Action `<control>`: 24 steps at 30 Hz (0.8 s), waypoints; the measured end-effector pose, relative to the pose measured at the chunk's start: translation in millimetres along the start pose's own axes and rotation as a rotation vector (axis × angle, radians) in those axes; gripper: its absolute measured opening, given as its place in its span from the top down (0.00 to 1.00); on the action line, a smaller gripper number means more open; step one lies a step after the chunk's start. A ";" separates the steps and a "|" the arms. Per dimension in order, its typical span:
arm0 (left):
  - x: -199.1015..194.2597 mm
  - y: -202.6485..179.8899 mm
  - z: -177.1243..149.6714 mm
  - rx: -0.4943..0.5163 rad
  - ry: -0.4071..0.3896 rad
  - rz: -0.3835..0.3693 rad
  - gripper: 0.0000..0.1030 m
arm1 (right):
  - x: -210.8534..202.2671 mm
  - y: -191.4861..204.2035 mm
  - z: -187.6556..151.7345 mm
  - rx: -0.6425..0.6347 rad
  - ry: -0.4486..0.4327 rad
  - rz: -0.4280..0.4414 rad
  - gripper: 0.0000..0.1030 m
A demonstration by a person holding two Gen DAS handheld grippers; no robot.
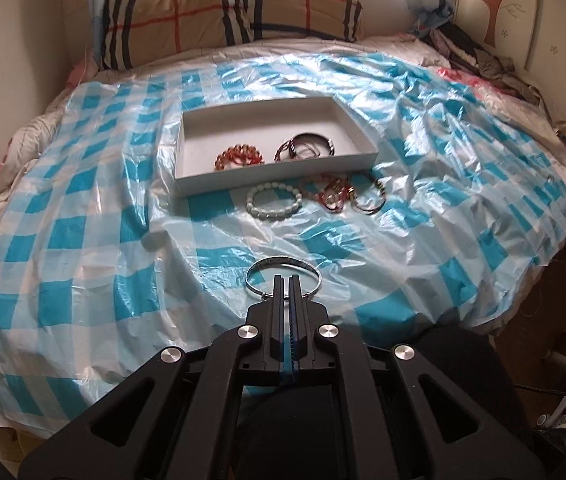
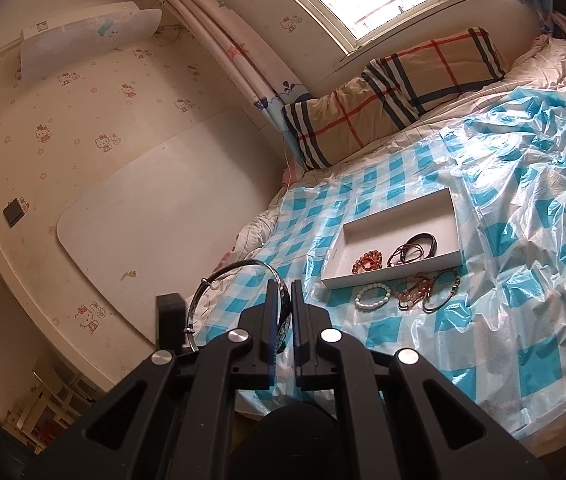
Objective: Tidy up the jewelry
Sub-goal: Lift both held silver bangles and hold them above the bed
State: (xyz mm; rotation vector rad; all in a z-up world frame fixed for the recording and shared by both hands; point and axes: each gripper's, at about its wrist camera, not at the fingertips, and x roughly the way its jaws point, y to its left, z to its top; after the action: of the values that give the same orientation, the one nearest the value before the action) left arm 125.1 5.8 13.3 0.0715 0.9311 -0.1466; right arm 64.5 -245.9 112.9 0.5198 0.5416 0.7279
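Presently, a silver bangle (image 1: pixel 283 280) is pinched at its rim by the closed left tongs (image 1: pixel 287 280); right tongs (image 2: pixel 285 284) nearly closed, grip uncertain. Judged light, stiff, slippery. White tray (image 1: pixel 187 136) at 12 o'clock.

On the bed, a crinkled blue-and-white checked plastic sheet (image 1: pixel 83 240) covers the quilt. A shallow white rectangular cardboard tray (image 1: pixel 187 148) lies on the sheet toward the bed's head edge, before two plaid pillows (image 1: pixel 219 16) at that edge. In the tray, an orange-red beaded bracelet (image 1: pixel 239 157) lies left of a bundle of dark thin bangles (image 1: pixel 305 145), both against the near wall. On the sheet just before the tray's near wall, a pale green beaded bracelet (image 1: pixel 274 201) lies left of a tangle of reddish bead bracelets and dark bangles (image 1: pixel 347 194).
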 end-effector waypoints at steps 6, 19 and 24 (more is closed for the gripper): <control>70.9 4.8 11.1 0.025 0.104 0.083 0.81 | 15.0 -22.1 -1.3 0.040 0.027 -0.008 0.93; 85.7 10.9 10.8 0.025 0.129 0.019 0.97 | 45.1 -34.6 -2.2 0.062 0.067 0.010 0.93; 39.9 14.0 8.4 -0.034 0.041 -0.040 0.97 | 39.8 -24.7 -2.0 0.046 0.057 0.012 0.93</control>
State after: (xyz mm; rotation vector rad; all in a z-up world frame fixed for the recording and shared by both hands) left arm 157.4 14.8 -13.8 0.0246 0.9760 -0.1664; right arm 99.8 -232.0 85.4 0.5471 0.6102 0.7443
